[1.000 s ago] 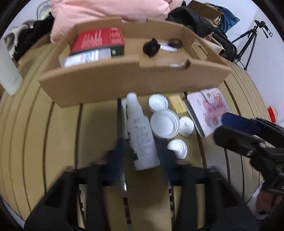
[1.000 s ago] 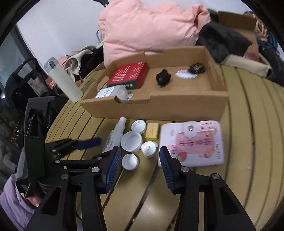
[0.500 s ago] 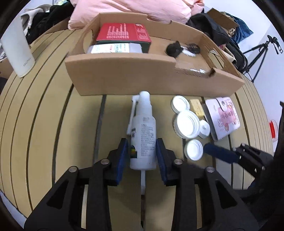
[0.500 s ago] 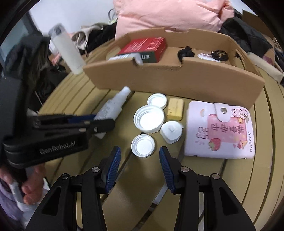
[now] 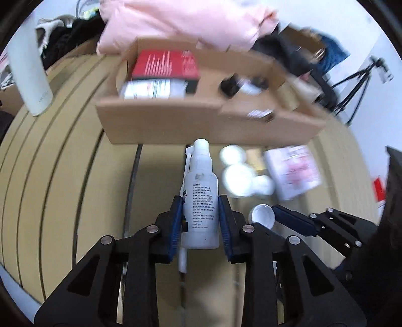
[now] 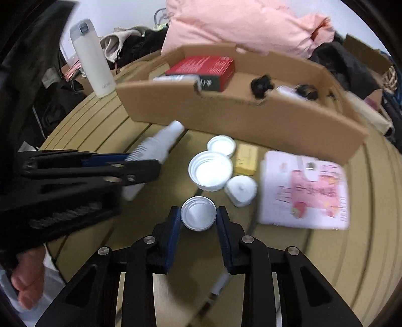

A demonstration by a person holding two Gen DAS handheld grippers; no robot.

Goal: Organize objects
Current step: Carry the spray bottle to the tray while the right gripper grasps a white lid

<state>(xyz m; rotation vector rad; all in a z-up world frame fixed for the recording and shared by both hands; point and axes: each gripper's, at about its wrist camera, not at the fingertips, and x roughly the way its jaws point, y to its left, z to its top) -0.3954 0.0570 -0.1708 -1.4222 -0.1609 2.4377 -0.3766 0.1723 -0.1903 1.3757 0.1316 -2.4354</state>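
A white spray bottle (image 5: 200, 201) is held between the blue pads of my left gripper (image 5: 200, 221), which is shut on it and carries it above the table; it also shows in the right wrist view (image 6: 155, 148). My right gripper (image 6: 198, 221) is shut on a small white cap (image 6: 198, 213), which also shows in the left wrist view (image 5: 262, 216). A cardboard box (image 5: 201, 125) lies behind, holding a red box (image 5: 165, 64) and small black items (image 6: 261, 85).
On the slatted wooden table (image 6: 339, 251) lie two more white caps (image 6: 210, 169), a white lid (image 6: 240, 190), a yellow bar (image 6: 246, 159) and a pink wallet (image 6: 306, 191). A white tumbler (image 6: 91, 60) stands at the left. Pink clothing (image 6: 238, 22) piles behind the box.
My left gripper has lifted the spray bottle off the table. My right gripper has moved forward and closed round the nearest small white cap.
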